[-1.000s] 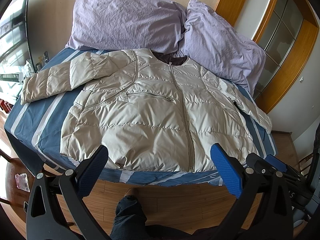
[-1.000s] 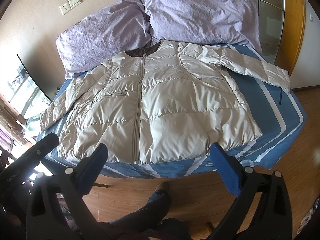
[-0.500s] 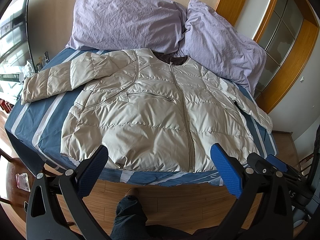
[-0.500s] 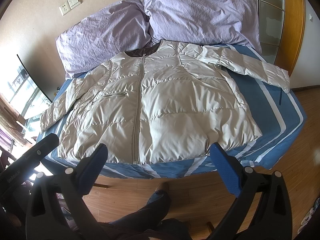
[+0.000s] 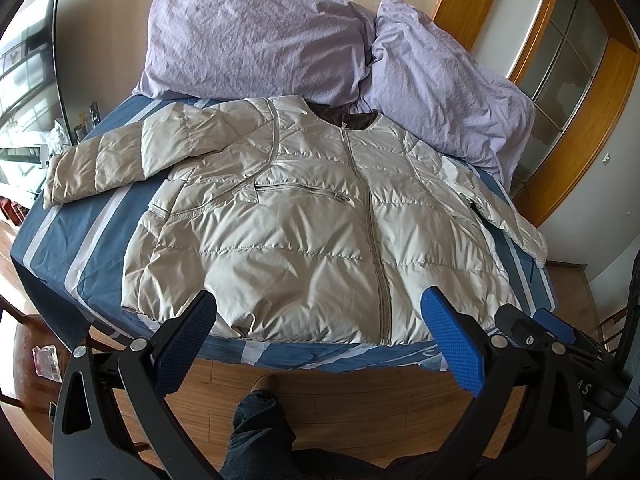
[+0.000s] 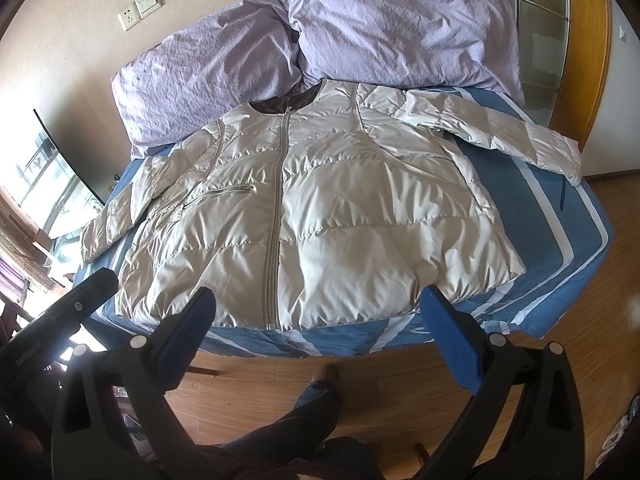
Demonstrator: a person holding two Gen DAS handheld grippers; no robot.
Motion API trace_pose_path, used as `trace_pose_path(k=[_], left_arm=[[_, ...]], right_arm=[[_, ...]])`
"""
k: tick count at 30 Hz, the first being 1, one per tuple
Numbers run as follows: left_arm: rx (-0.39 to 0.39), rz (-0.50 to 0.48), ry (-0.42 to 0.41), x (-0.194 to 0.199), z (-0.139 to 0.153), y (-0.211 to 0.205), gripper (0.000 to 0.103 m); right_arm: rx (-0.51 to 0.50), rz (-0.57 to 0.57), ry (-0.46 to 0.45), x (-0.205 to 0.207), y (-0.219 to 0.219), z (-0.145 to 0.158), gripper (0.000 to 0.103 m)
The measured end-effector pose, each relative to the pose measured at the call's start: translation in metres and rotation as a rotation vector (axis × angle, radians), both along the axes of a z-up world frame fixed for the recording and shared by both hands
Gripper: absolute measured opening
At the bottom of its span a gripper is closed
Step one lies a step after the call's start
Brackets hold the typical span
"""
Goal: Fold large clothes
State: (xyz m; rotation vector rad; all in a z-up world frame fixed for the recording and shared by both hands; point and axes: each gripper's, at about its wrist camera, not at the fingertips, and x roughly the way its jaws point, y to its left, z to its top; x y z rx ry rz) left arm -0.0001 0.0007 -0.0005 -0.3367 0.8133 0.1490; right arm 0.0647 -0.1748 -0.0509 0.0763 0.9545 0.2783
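Note:
A large beige puffer jacket (image 5: pixel 304 220) (image 6: pixel 320 208) lies flat and zipped on the bed, front up, collar toward the pillows, both sleeves spread out to the sides. Its hem reaches the near edge of the bed. My left gripper (image 5: pixel 318 316) hangs open above the floor just short of the hem, nothing between its blue pads. My right gripper (image 6: pixel 318 312) is also open and empty, held in front of the hem near the zipper's lower end. The right gripper's body (image 5: pixel 560 336) shows at the right of the left wrist view.
The bed has a blue sheet with white stripes (image 5: pixel 80 240) (image 6: pixel 560 216). Two lilac pillows (image 5: pixel 256 40) (image 6: pixel 392 24) lean against the wall. A person's leg and shoe (image 5: pixel 260 412) (image 6: pixel 320 384) stand on the wooden floor before the bed. A wooden-framed glass door (image 5: pixel 560 52) is at the right.

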Motion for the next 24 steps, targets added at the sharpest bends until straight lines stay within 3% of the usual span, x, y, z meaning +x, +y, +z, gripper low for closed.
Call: trace_pose_path(k=[13,24], left_arm=[[-0.002,-0.001,0.006,0.006,-0.003,0.004,0.102],[0.019,0.029,0.045,0.033,-0.011,0.016,0.102]], right_arm=[[-0.001,-0.001,0.006,0.004,0.002,-0.002,0.101],[0.000,-0.019,0.021,0.040,0.006,-0.007,0.101]])
